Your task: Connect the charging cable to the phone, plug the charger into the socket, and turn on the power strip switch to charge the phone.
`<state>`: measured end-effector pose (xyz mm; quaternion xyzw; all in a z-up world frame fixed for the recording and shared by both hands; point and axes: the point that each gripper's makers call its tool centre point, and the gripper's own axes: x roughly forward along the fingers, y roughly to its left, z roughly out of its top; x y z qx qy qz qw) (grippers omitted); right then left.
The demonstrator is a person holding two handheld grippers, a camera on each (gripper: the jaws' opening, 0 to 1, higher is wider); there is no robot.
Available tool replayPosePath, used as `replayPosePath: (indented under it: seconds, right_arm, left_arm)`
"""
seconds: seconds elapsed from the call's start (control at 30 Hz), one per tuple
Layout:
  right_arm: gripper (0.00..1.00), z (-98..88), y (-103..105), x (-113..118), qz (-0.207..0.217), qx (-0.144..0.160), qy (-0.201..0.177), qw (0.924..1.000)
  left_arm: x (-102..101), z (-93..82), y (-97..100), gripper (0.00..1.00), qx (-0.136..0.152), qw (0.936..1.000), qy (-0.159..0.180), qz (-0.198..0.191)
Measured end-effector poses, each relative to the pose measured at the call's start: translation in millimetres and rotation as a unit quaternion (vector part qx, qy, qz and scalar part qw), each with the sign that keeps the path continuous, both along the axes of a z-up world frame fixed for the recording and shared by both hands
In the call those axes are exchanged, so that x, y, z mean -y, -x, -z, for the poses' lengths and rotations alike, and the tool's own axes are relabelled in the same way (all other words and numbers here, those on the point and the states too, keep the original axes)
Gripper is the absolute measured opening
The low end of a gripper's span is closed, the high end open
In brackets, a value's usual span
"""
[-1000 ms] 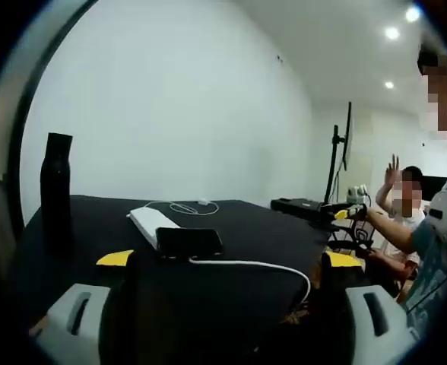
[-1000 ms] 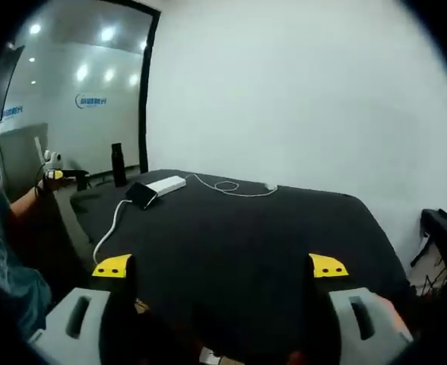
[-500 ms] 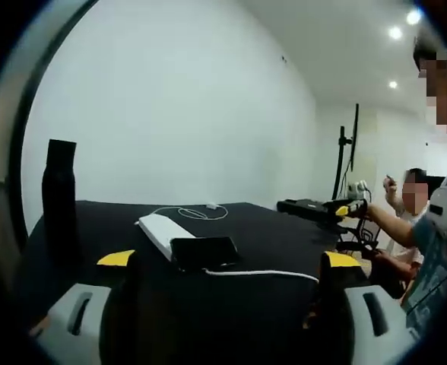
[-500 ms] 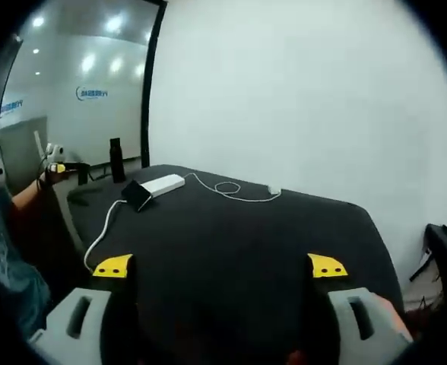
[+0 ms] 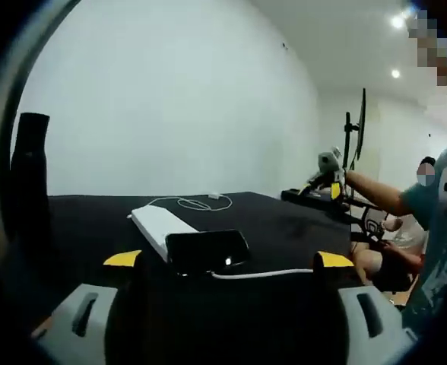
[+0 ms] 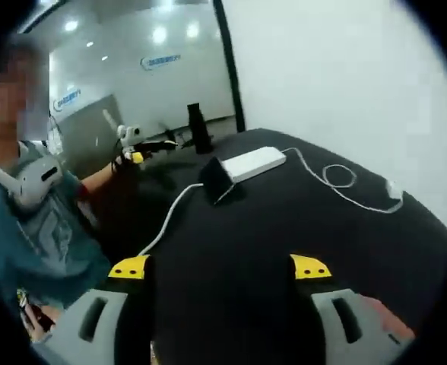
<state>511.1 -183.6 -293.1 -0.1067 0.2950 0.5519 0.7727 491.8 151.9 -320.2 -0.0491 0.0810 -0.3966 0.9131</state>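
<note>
A black phone (image 5: 207,249) leans against a white power strip (image 5: 156,228) on the black table (image 5: 284,228). A white charging cable (image 5: 269,273) runs from the phone's near edge off to the right. My left gripper (image 5: 227,262) is open just short of the phone, with nothing between its jaws. In the right gripper view the phone (image 6: 216,177) and power strip (image 6: 252,162) lie farther off, and the cable (image 6: 166,220) trails to the table edge. My right gripper (image 6: 220,270) is open and holds nothing.
A tall black bottle (image 5: 30,175) stands at the table's left end. The strip's own cord (image 6: 345,186) coils toward a plug (image 6: 393,190) near the wall. A person's arm holds another gripper (image 6: 128,141) beyond the table. People sit at the right (image 5: 406,228).
Both cameras moved: the left view came closer to the phone, and the right view swung so that the person and the table's far side show. The things on the table stayed put.
</note>
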Motion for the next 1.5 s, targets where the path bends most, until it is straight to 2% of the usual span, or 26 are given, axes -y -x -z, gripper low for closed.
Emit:
replayPosePath:
  seconds: [0.07,0.17,0.2,0.33,0.4,0.5,0.63,0.77,0.93,1.0,1.07,1.17,1.23,1.37,1.4,1.5]
  right_arm:
    - [0.54,1.9,-16,-19,-0.023,-0.023,0.033,0.9989]
    - [0.47,-4.8,-31,-57,-0.055,-0.049,0.033,0.9967]
    - [0.45,-6.6,-35,-67,-0.063,-0.058,0.031,0.9958]
    - [0.44,-2.4,-61,-114,-0.095,-0.061,0.043,0.9927]
    - [0.42,6.6,-70,-133,-0.109,-0.068,0.053,0.9903]
    - [0.38,23.1,-74,-154,-0.128,-0.104,0.071,0.9837]
    - [0.35,46.7,-86,-179,-0.142,-0.127,0.093,0.9774]
    - [0.32,61.8,-89,-199,-0.154,-0.159,0.102,0.9699]
    - [0.31,80.7,-82,-217,-0.18,-0.213,0.122,0.9525]
    - [0.31,86.9,-83,-223,-0.177,-0.221,0.128,0.9506]
    - [0.29,93.7,-77,-222,-0.183,-0.248,0.15,0.9393]
    - [0.28,95.6,-68,-228,-0.192,-0.287,0.148,0.9268]
    - [0.28,96.4,-60,-231,-0.198,-0.314,0.152,0.9158]
    - [0.26,107.6,-59,-241,-0.198,-0.323,0.175,0.9088]
    - [0.25,112.0,-55,-239,-0.201,-0.336,0.195,0.8991]
    - [0.25,123.6,-51,-238,-0.203,-0.348,0.218,0.8892]
  left_arm:
    - [7,12.2,-4.3,0.86,-0.005,0.9997,-0.024,0.003]
    - [14,18.0,-7.3,0.86,0.0,0.9993,-0.037,0.003]
    - [14,18.7,-7.7,0.86,0.0,0.9993,-0.037,0.004]
    - [13,20.1,-10.4,0.86,-0.009,0.9999,-0.013,0.006]
    - [12,23.0,-13.1,0.85,-0.013,0.9999,-0.01,0.005]
    - [10,26.2,-15.8,0.85,-0.017,0.9998,-0.008,0.003]
    - [8,27.8,-18.3,0.85,-0.022,0.9997,0.003,0.006]
    - [7,30.2,-19.0,0.85,-0.024,0.9997,0.003,0.009]
    - [3,30.6,-19.8,0.85,-0.025,0.9996,0.011,0.012]
    - [1,30.3,-20.2,0.85,-0.024,0.9995,0.015,0.012]
    - [0,30.8,-20.4,0.85,-0.025,0.9995,0.018,0.012]
    - [-2,33.7,-20.3,0.84,-0.026,0.9995,0.015,0.01]
    - [-3,35.3,-20.0,0.84,-0.027,0.9995,0.014,0.01]
    - [-4,36.3,-21.5,0.84,-0.029,0.9993,0.022,0.009]
    - [-3,36.4,-21.8,0.84,-0.03,0.9993,0.022,0.009]
    - [-2,35.9,-21.7,0.83,-0.027,0.9994,0.021,0.009]
